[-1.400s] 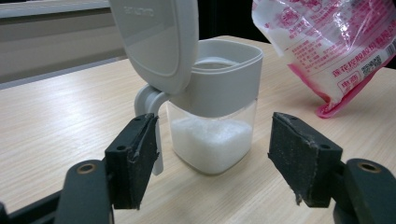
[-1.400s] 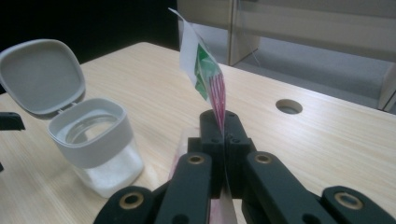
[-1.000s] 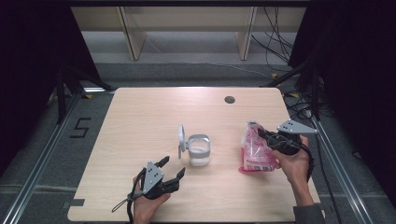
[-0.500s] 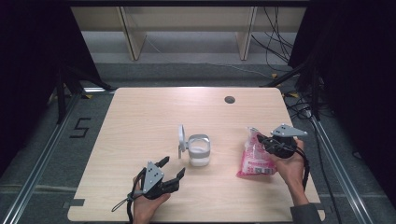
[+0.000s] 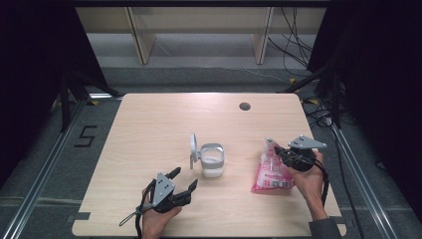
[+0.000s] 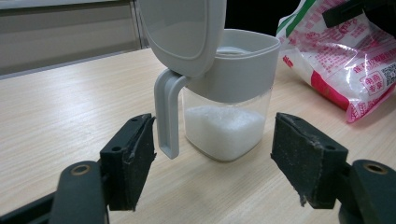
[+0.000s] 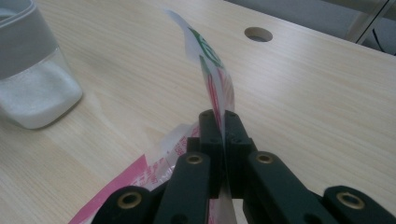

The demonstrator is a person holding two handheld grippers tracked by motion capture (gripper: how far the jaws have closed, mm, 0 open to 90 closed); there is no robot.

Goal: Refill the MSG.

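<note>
A clear jar [image 5: 212, 160] with a grey collar and an open flip lid [image 5: 193, 148] stands mid-table, holding white grains [image 6: 223, 125]. My left gripper [image 5: 180, 180] rests near the front edge, open, its jaws pointing at the jar [image 6: 219, 93] with a gap to it. A pink and white plastic bag [image 5: 271, 170] lies to the right of the jar. My right gripper [image 5: 279, 151] is shut on the bag's upper edge [image 7: 212, 70], which sticks up thin between the jaws. The bag's lower part rests on the table.
The wooden table [image 5: 159, 124] has a round cable hole [image 5: 244, 106] at the back right. Metal rails run along the floor on both sides, with cables at the far right. The jar [image 7: 32, 79] shows at the left of the right gripper view.
My right gripper has sunk a little with the bag's edge in it, and the bag has settled lower onto the table. The left gripper and the jar have stayed put.
</note>
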